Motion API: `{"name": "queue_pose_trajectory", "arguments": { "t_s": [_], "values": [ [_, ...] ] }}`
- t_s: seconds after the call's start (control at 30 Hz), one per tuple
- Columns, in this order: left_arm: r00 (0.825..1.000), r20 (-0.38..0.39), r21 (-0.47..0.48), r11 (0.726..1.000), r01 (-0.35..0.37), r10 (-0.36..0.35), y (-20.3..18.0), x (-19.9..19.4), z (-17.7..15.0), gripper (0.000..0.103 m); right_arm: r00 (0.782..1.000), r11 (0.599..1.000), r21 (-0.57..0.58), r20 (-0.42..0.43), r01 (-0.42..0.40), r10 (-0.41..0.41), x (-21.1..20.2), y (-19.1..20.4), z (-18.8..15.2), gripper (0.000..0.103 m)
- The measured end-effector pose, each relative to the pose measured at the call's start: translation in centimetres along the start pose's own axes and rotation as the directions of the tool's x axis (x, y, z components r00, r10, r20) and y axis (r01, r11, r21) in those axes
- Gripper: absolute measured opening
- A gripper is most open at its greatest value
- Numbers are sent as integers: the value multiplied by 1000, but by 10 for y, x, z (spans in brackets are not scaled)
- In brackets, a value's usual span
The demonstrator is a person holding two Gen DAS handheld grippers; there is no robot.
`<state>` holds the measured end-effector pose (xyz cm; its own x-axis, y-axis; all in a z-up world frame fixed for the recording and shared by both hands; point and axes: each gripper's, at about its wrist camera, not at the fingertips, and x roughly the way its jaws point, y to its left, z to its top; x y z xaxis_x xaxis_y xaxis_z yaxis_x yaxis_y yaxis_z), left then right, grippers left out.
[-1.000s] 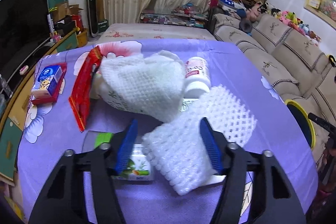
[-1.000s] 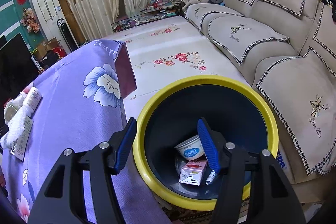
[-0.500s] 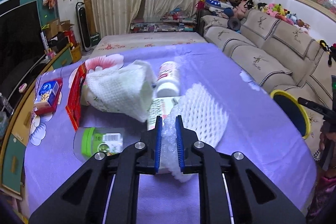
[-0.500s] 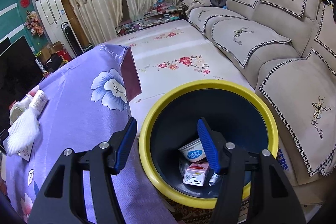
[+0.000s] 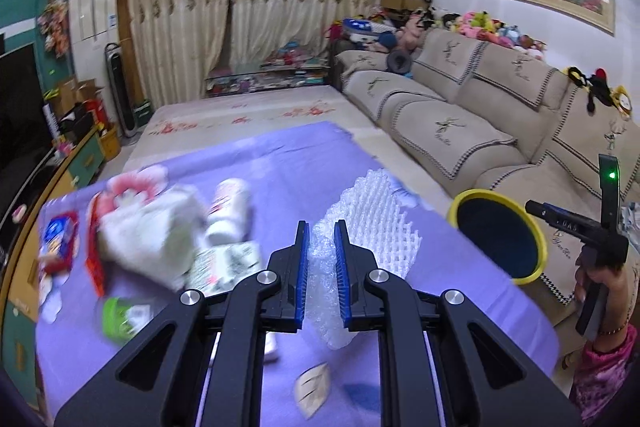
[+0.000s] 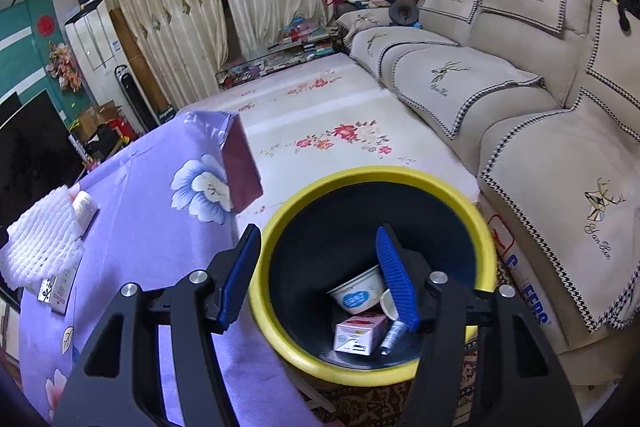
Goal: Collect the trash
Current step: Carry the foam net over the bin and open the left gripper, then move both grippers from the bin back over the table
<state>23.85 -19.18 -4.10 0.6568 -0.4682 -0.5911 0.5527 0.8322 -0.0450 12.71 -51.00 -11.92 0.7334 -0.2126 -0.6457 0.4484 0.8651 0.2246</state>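
My left gripper (image 5: 321,239) is shut on a white foam net sleeve (image 5: 370,223) and holds it above the purple tablecloth (image 5: 288,163). The sleeve also shows in the right wrist view (image 6: 40,241). The yellow-rimmed bin (image 5: 498,237) stands off the table's right edge. My right gripper (image 6: 318,255) is open and empty above the bin (image 6: 452,195), which holds a white cup (image 6: 356,291), a small carton (image 6: 358,335) and a tube (image 6: 392,335).
Left on the table lie a white foam wrap (image 5: 148,231), a white bottle (image 5: 230,209), a red packet (image 5: 94,255), a blue-red box (image 5: 54,239), a green-lidded jar (image 5: 120,315) and a leaflet (image 5: 224,263). A beige sofa (image 5: 480,107) runs along the right.
My left gripper closed on the foam net sleeve, lifted it off the table and swung right toward the bin. My right gripper stayed open over the bin.
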Motion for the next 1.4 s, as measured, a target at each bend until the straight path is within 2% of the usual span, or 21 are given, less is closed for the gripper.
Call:
{"name": "queue_pose_trajectory", "arguments": {
  "t_s": [0.17,0.37,0.57,0.77,0.93,1.03,1.1,1.2,1.27,1.4],
  "values": [
    [998,-10,41,997,68,-67,-41,29,19,13,999,999,38,26,28,-29,-13,-26,-1,57],
    [982,-74,120,976,182,-174,-120,82,38,13,997,994,85,35,66,-69,-23,-62,-4,57],
    [971,-147,184,959,215,-189,-188,135,40,13,995,987,134,33,90,-95,-28,-96,-9,57],
    [957,-230,204,952,227,-178,-235,186,37,13,993,979,176,24,107,-112,-28,-120,-15,57],
    [940,-293,205,948,242,-177,-257,215,26,15,994,974,198,9,106,-110,-23,-130,-22,57],
    [937,-308,207,950,234,-164,-264,226,20,18,994,973,205,4,104,-108,-20,-132,-23,57],
    [938,-311,203,953,226,-156,-266,231,20,21,994,973,207,2,105,-107,-19,-133,-24,57],
    [941,-307,202,956,211,-143,-265,235,20,30,994,973,208,1,105,-107,-20,-134,-23,57],
    [942,-305,199,958,207,-141,-263,234,21,41,994,973,208,1,104,-106,-20,-135,-24,57],
    [947,-283,192,959,208,-149,-253,222,24,41,995,974,202,1,102,-104,-22,-133,-24,57]
  ]
}}
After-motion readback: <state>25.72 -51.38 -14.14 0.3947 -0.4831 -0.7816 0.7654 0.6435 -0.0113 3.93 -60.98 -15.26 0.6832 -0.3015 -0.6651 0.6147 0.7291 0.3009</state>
